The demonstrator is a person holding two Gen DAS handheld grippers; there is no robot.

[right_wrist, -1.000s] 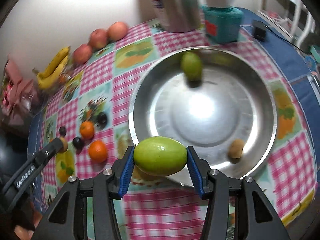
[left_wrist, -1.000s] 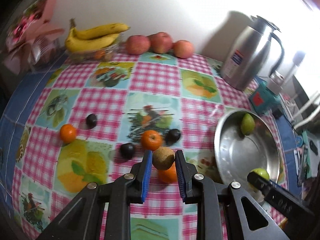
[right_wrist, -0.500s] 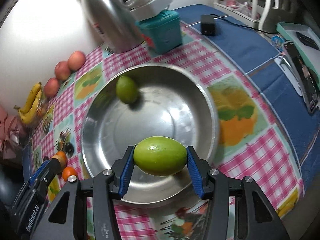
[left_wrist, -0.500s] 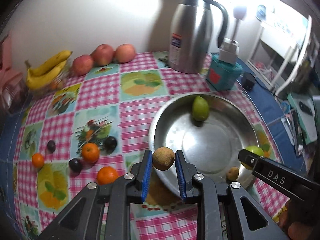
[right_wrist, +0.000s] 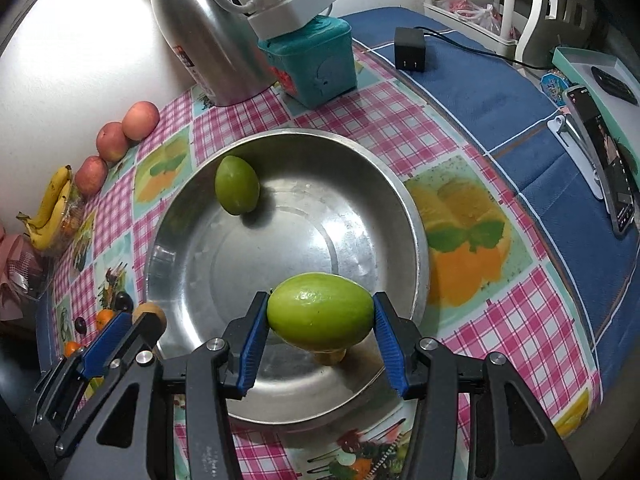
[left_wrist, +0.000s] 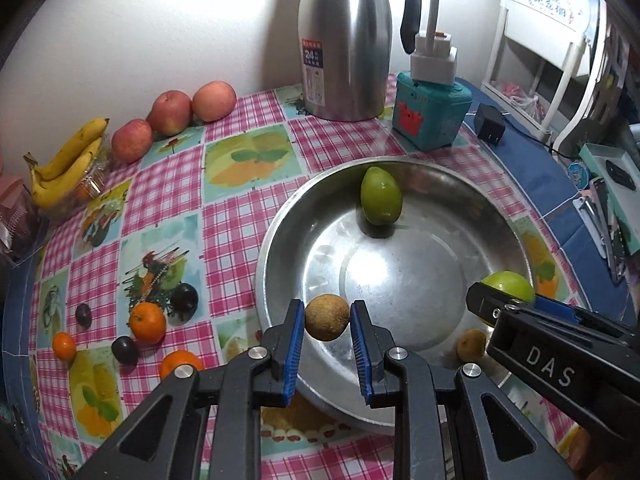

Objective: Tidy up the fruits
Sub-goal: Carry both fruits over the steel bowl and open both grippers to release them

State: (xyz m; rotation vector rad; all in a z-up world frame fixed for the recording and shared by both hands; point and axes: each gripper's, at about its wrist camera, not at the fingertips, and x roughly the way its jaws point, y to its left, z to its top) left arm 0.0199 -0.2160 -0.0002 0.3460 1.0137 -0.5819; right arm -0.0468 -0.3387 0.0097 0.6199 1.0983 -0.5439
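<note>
My left gripper [left_wrist: 326, 318] is shut on a brown kiwi [left_wrist: 327, 317] and holds it above the near left rim of the steel bowl [left_wrist: 280, 236]. My right gripper [right_wrist: 320, 312] is shut on a green guava [right_wrist: 320, 311] above the bowl's [right_wrist: 416, 240] near side. The bowl holds another green guava [left_wrist: 380, 196], also in the right wrist view [right_wrist: 237, 190], and a small brown fruit [left_wrist: 471, 345], partly hidden under the held guava in the right wrist view [right_wrist: 330, 355]. Oranges [left_wrist: 147, 322] and dark plums [left_wrist: 185, 298] lie left of the bowl.
Apples [left_wrist: 212, 100] and bananas [left_wrist: 66, 164] line the wall at the back left. A steel thermos [left_wrist: 346, 40] and a teal box [left_wrist: 432, 114] stand behind the bowl. A charger [right_wrist: 410, 54], phone [right_wrist: 602, 156] and clutter sit on the blue cloth at right.
Both grippers have moved over the bowl with their fruits. The left one carried the kiwi right from the oranges and plums to the bowl's rim. The right one moved forward over the bowl.
</note>
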